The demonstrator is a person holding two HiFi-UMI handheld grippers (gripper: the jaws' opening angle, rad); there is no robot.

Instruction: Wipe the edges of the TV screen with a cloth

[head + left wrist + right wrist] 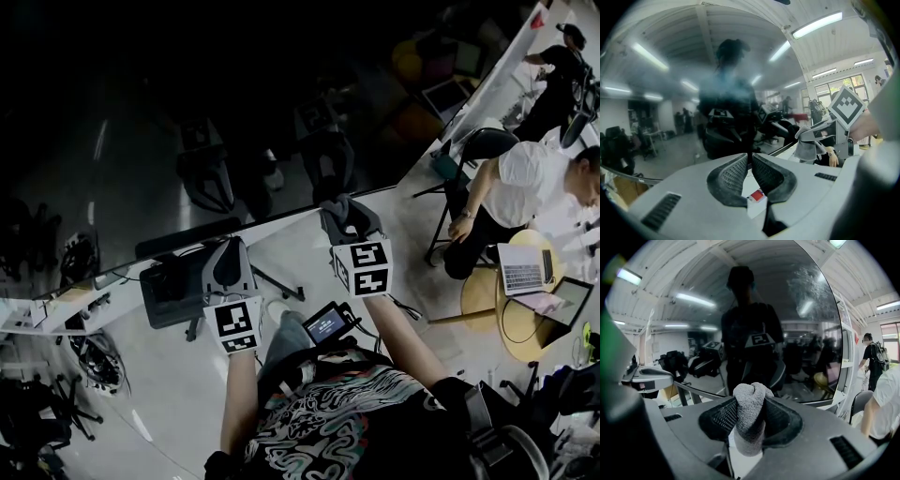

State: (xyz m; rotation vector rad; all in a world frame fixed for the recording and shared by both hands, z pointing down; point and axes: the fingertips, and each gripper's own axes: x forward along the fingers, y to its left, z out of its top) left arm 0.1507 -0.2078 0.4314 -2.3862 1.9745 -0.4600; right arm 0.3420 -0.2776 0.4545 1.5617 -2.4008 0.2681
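The big dark TV screen (187, 112) fills the upper left of the head view and mirrors the room. Its white lower edge (286, 222) runs slantwise to a corner, then the right edge climbs away. My right gripper (348, 223) sits at that lower edge near the corner, shut on a bunched grey cloth (361, 216). In the right gripper view the cloth (750, 416) bulges up between the jaws of the right gripper (750, 401), facing the screen (787, 310). My left gripper (229, 251) rests further left along the same edge; in its own view the left gripper (751, 158) has its jaws together, holding nothing.
A person in a white shirt (530, 178) sits at the right by a round wooden table (525, 328) with a laptop (522, 270). A black chair (483, 150) stands close to the TV's corner. Another person (558, 70) stands further back. A small lit device (326, 324) hangs at my waist.
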